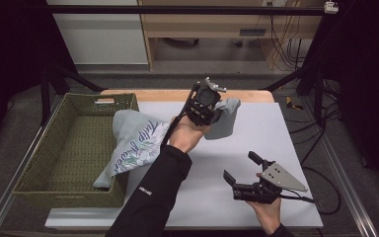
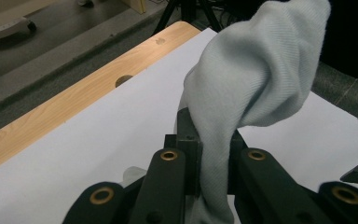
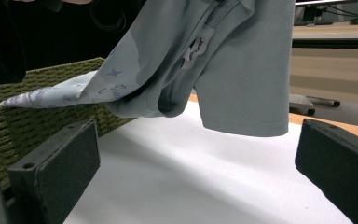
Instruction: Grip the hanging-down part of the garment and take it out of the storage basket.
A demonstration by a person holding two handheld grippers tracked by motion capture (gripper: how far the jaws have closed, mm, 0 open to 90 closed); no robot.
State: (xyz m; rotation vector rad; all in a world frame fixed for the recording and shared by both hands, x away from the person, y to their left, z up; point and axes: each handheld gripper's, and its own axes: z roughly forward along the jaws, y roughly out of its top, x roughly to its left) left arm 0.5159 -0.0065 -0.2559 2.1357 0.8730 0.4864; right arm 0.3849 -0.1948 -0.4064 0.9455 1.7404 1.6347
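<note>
Left gripper (image 1: 208, 109) clamps the pale grey printed T-shirt (image 1: 135, 140), lifting it from the green woven basket (image 1: 54, 148); right gripper (image 1: 243, 173) waits, jaws apart, empty.

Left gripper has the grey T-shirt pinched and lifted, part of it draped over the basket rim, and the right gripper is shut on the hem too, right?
Not quite. The right gripper is open and holds nothing; the right gripper view shows its jaws wide apart, short of the T-shirt. The left gripper does pinch it, with part draped over the basket rim.
</note>
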